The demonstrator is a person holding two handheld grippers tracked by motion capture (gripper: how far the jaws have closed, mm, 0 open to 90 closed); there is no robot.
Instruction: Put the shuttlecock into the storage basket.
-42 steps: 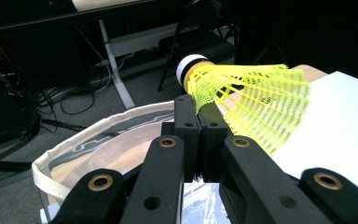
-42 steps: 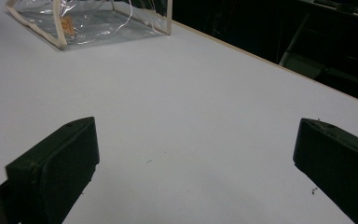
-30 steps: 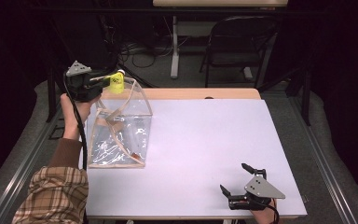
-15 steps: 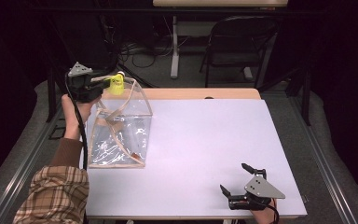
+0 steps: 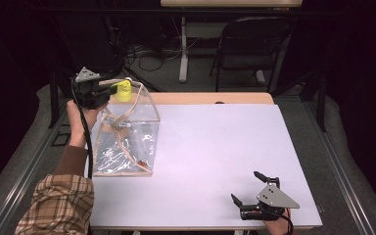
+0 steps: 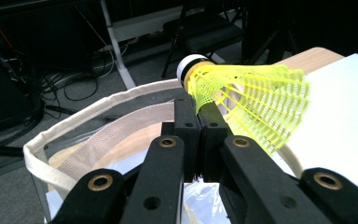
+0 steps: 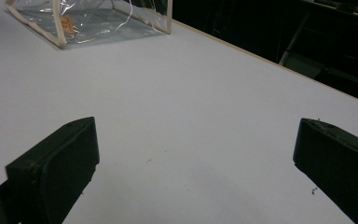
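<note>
Left gripper (image 6: 198,116), jaws closed on the skirt of a yellow shuttlecock (image 6: 247,100), held above the clear bag (image 5: 127,142) at the table's (image 5: 215,147) far left corner. Right gripper (image 5: 247,188), jaws wide apart and holding nothing, at the near right corner

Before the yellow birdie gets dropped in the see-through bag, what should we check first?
1. Left gripper shut on the shuttlecock: ok, pinched at its skirt.
2. Shuttlecock above the clear bag mouth: ok, it hangs over the rim at the far end.
3. Bag mouth open: ok, rim spread wide, though a strap crosses it.
4. Bag standing steady on the table: cannot tell, nothing holds it.
5. Right gripper out of the way: ok, open, resting at the table's near edge.
</note>
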